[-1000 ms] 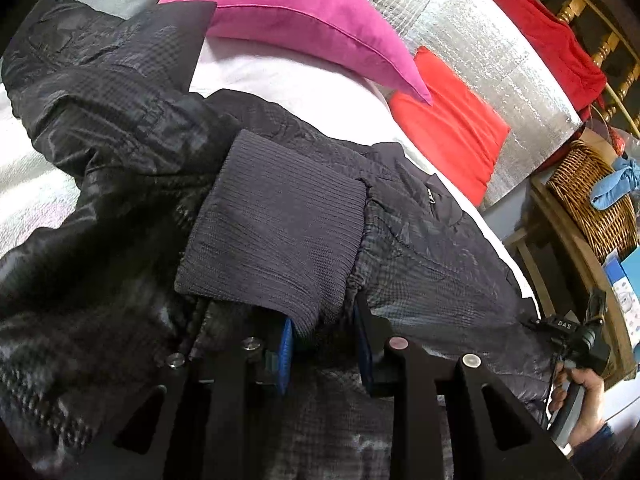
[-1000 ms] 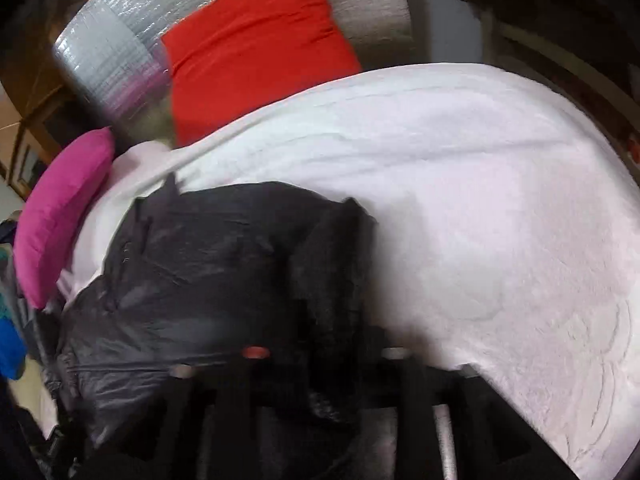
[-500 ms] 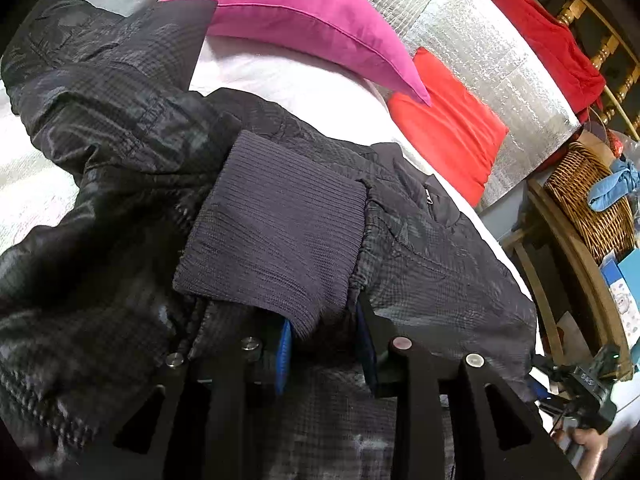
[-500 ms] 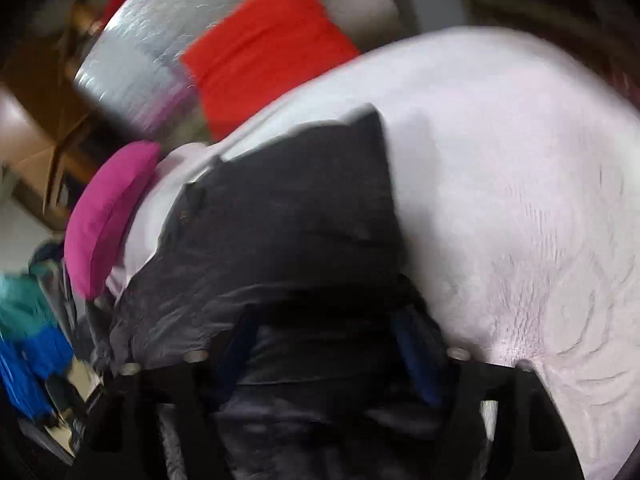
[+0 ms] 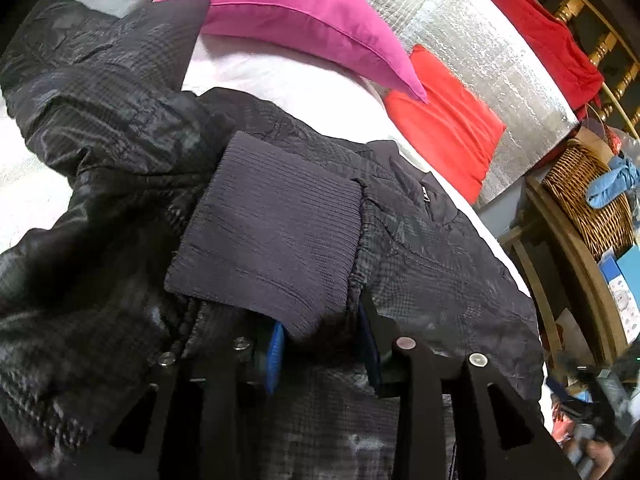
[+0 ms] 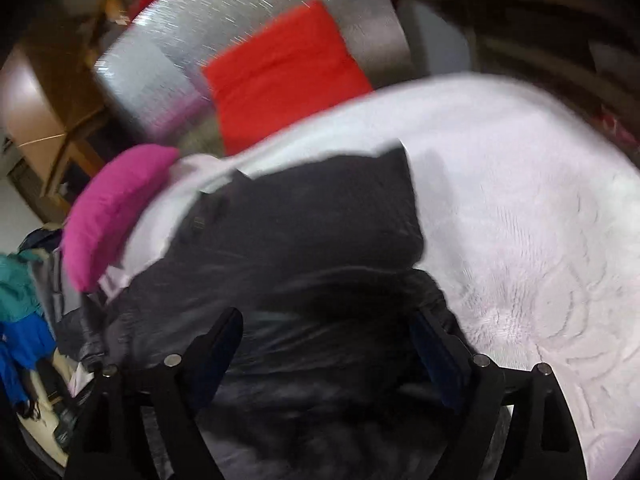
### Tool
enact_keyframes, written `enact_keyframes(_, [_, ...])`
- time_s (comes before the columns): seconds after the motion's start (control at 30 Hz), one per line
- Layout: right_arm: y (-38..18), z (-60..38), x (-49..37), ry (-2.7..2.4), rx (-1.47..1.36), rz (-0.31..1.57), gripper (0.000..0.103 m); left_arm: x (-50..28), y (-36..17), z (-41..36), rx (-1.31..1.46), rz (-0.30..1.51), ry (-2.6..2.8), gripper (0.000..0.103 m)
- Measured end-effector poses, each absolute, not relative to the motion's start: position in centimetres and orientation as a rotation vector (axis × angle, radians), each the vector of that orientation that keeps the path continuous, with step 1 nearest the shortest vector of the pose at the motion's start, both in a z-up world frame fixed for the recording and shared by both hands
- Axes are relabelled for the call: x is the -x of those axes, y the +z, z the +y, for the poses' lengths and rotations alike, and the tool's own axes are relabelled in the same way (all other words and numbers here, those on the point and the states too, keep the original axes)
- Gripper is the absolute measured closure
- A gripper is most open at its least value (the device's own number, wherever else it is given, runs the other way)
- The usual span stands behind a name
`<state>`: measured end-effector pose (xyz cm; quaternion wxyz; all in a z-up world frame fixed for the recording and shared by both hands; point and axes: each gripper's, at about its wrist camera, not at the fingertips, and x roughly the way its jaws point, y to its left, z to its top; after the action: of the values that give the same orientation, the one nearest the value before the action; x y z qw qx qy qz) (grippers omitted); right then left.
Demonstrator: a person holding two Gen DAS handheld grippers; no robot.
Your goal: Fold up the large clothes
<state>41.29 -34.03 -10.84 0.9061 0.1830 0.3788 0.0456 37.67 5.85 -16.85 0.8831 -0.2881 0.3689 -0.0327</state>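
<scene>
A black quilted jacket point(image 5: 120, 140) lies crumpled on a white bed cover point(image 5: 280, 80). Its ribbed dark cuff point(image 5: 272, 232) rests on top of the body, and the cuff's lower corner hangs between the blue pads of my left gripper point(image 5: 322, 332). Those jaws are opening, and small gaps show beside the cuff. In the blurred right wrist view the jacket point(image 6: 300, 220) spreads over the bed cover point(image 6: 520, 200). My right gripper point(image 6: 328, 320) is above it with its jaws opening wide. Fabric lies below them, and neither pad presses on it.
A pink pillow point(image 5: 280, 12) and a red cushion point(image 5: 448, 128) lean on a silver foil board point(image 5: 480, 60) at the head of the bed. A wicker basket point(image 5: 588, 192) stands on a wooden shelf to the right. Coloured clothes point(image 6: 20, 320) hang off the bed's left side.
The right gripper's jaws spread from nearly closed on dark fabric to wide apart, and its view swung across the jacket. The left pads drew slightly apart around the cuff.
</scene>
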Motion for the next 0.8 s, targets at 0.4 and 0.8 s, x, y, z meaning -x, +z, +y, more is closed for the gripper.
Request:
enact_keyframes(0.4, [-8.4, -26.2, -23.5, 0.231, -0.286, 0.654, 0.012, -24.3, -8.0, 6.7, 0.408, 0.707, -0.073, 0.018])
enact_keyframes(0.8, [-10.1, -22.4, -15.0, 0.298, -0.165, 0.55, 0.011, -10.7, -9.7, 10.7, 0.486, 0.666, 0.012, 0.016])
